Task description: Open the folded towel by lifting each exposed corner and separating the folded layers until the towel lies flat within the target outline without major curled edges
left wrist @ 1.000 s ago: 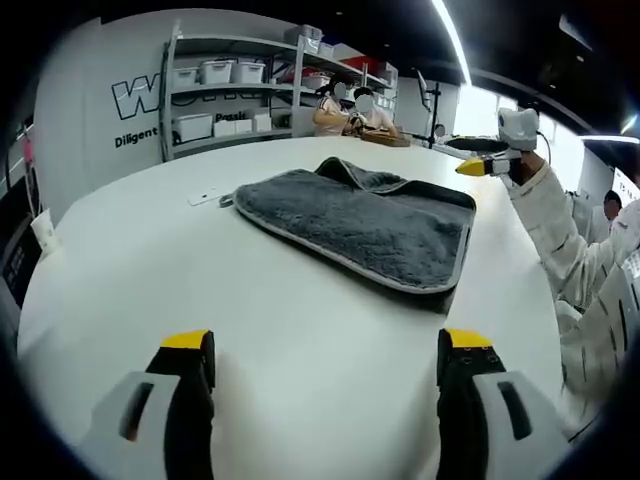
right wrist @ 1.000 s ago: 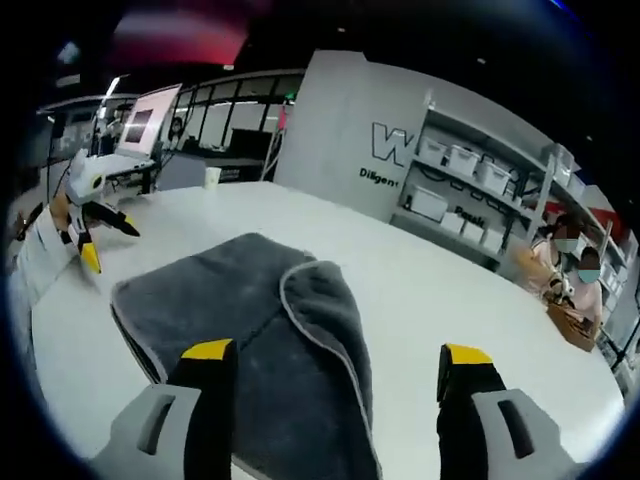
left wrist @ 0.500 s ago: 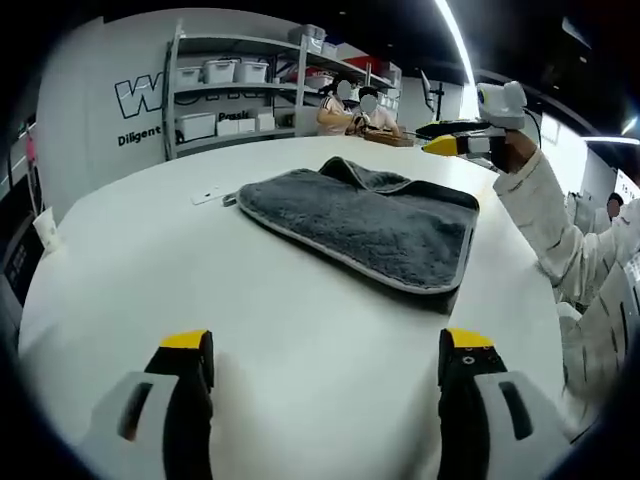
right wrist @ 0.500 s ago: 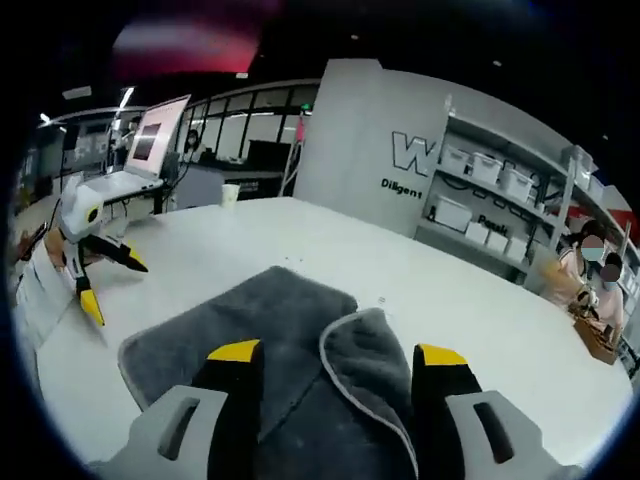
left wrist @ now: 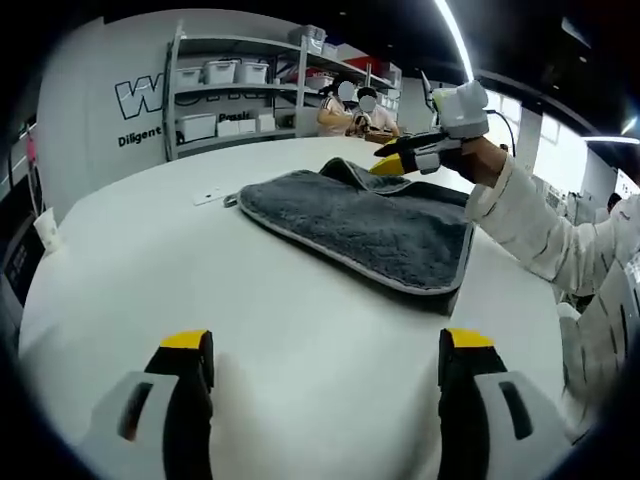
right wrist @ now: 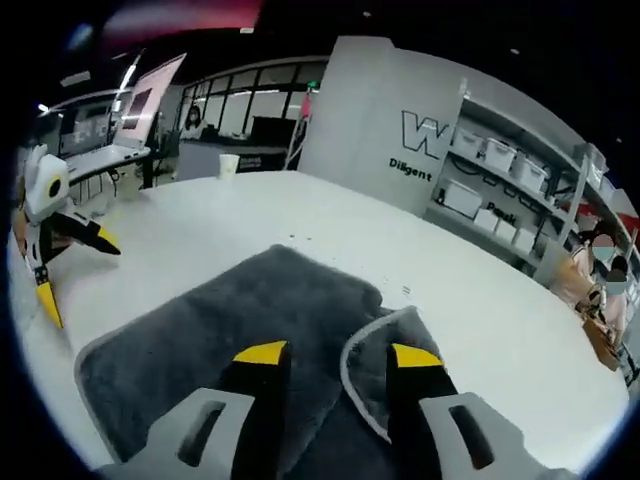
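A folded grey towel [left wrist: 365, 225] lies on a round white desk [left wrist: 200, 300], at about 12 o'clock in the left gripper view. The left gripper [left wrist: 325, 350] hangs spread and empty over bare desk, well short of the towel. In the right gripper view, the right gripper [right wrist: 327, 357] straddles the raised, pale-edged folded flap [right wrist: 385, 335], jaws narrowed but apparently not yet pinching it. Risk: closing too deep could grab several layers together, dragging the whole towel rather than peeling one fold open.
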